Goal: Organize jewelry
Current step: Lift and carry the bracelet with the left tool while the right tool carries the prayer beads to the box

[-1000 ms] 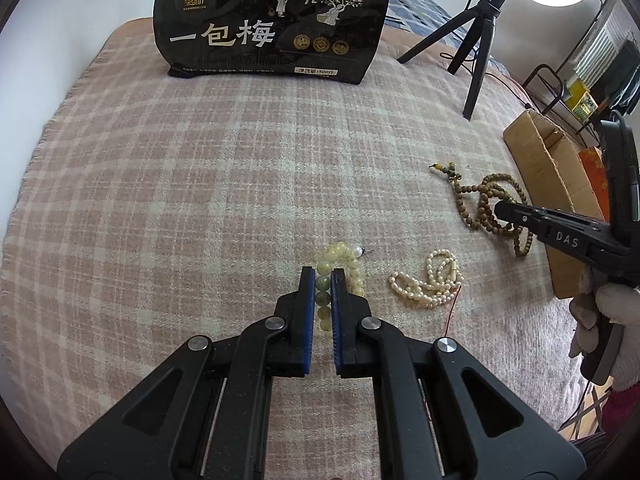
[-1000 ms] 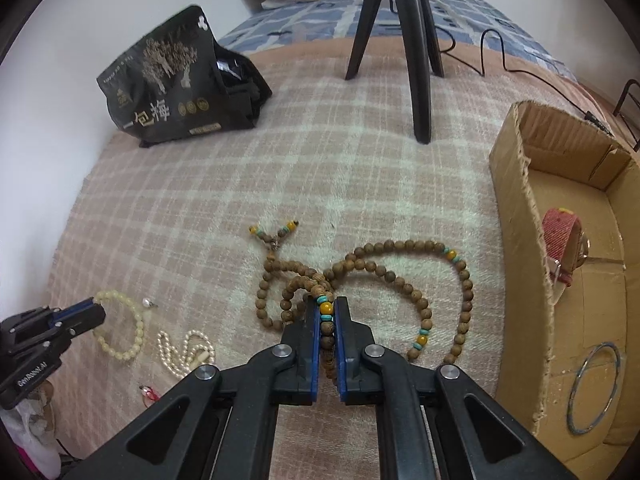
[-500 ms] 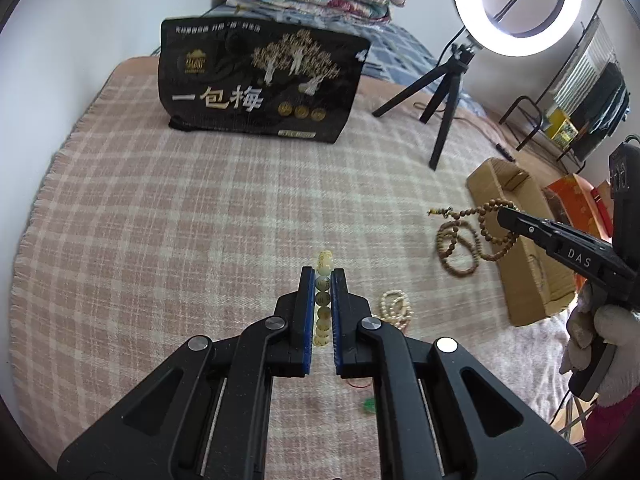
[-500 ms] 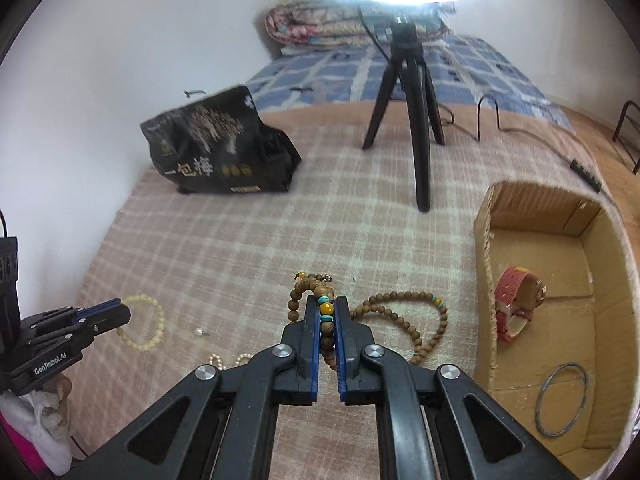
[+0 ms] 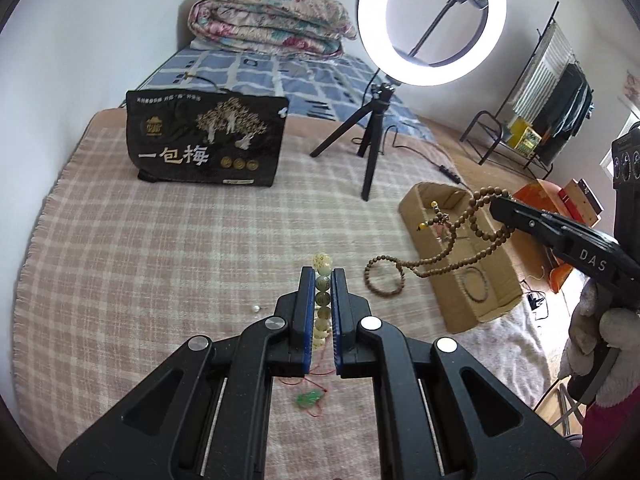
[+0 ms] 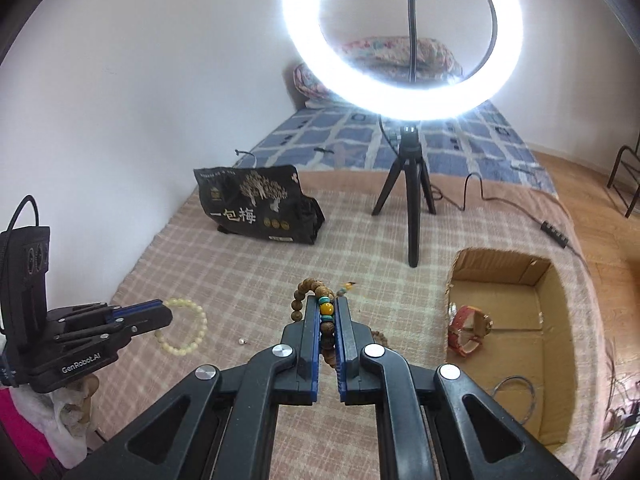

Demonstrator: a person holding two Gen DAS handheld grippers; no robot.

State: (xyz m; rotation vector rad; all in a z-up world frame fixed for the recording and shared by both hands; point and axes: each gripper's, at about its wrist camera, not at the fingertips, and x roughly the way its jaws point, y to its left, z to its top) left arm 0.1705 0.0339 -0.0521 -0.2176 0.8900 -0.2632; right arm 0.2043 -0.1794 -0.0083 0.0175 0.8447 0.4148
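My left gripper (image 5: 322, 273) is shut on a pale yellow-green bead bracelet (image 5: 322, 265), lifted above the checked blanket (image 5: 160, 264). In the right wrist view the same bracelet (image 6: 188, 330) hangs as a loop from the left gripper (image 6: 162, 313). My right gripper (image 6: 327, 299) is shut on a brown wooden bead necklace (image 6: 304, 292) with turquoise and amber beads. In the left wrist view that necklace (image 5: 452, 240) dangles from the right gripper (image 5: 498, 205) in front of an open cardboard box (image 5: 486, 312).
The box (image 6: 500, 276) holds a red watch (image 6: 466, 330) and a thin metal bangle (image 6: 514, 392). A green pendant on red string (image 5: 308, 398) and a small pearl (image 5: 255, 309) lie on the blanket. A black snack bag (image 5: 206, 144) and a ring-light tripod (image 5: 370, 144) stand behind.
Both grippers have risen well above the blanket, each carrying its beads along. The bracelet and the wooden necklace, which lay on the blanket, now hang in the air.
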